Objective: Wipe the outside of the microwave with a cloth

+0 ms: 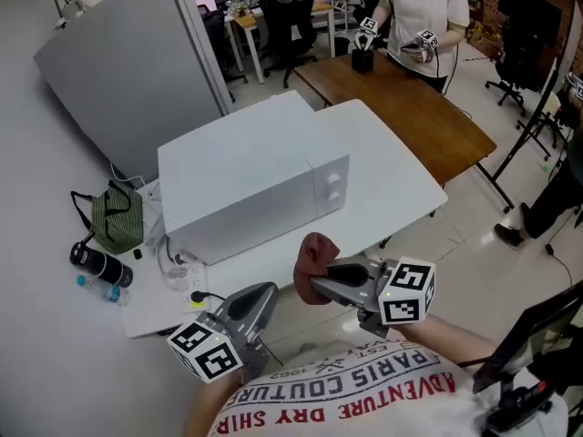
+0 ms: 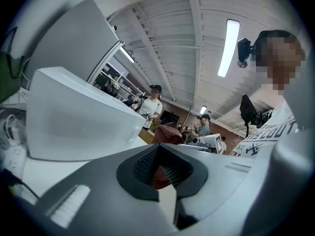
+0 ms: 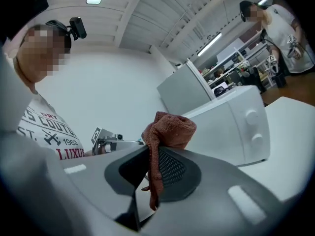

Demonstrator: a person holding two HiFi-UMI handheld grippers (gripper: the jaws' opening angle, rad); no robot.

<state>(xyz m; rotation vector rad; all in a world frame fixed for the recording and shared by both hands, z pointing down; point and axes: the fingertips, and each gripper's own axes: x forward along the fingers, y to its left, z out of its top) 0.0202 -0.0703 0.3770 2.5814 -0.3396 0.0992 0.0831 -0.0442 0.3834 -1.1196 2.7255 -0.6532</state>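
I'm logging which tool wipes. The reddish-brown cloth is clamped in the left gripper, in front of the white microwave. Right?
No: the right gripper clamps the reddish-brown cloth, as the right gripper view shows. It is indeed in front of the white microwave.

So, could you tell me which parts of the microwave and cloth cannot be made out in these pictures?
1. White box-shaped microwave: far side hidden by its own body in every view.
2. Its two round knobs: markings too small in head and right gripper views.
3. Reddish-brown terry cloth: bunched up, and in the head view its lower end is behind the right tool.
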